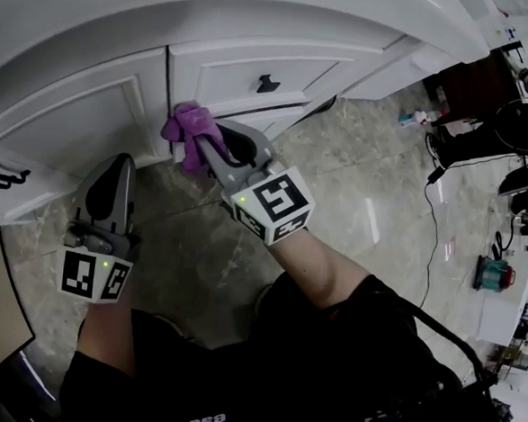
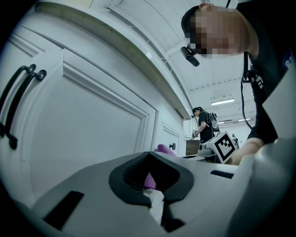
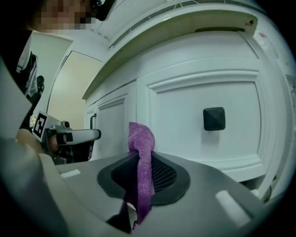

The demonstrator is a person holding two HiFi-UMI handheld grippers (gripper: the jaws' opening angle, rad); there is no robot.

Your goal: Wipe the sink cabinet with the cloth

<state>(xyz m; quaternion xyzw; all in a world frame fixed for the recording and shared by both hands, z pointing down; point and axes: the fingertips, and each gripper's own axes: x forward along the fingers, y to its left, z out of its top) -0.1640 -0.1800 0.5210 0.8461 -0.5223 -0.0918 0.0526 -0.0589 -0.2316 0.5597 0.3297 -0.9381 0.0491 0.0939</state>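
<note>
Right gripper: jaws closed tight on a purple cloth, which is pinched at a fold. A wad stands proud of the tips and a tail hangs back between the pads.
Left gripper: jaws drawn together with nothing in them. It is held low, just beside the cabinet front and apart from the cloth.

1. Sink cabinet: white, with panelled fronts under an overhanging top.
2. Floor: pale marbled tile.
3. Door panel: plain face with a raised frame.
4. Drawer front: to the right of the cloth.
5. Cloth: bunched at the seam between door and drawer front, and appears to press on the frame edge.
6. Bar handle: black, at far left.
7. Square knob: black, on the drawer front.

Risks, as judged:
- The grip is narrow, so drag along the moulding could pull the cloth out of the jaws.
- Only a small wad covers the tips, so a hard jaw edge could scrape the paint.
- A rightward stroke could snag the cloth on the knob.

Not determinable:
- The sink itself and the top surface are out of view.
- The cabinet's lower edge is hidden behind the grippers.
- The right gripper view does not show whether the cloth actually touches the panel.
</note>
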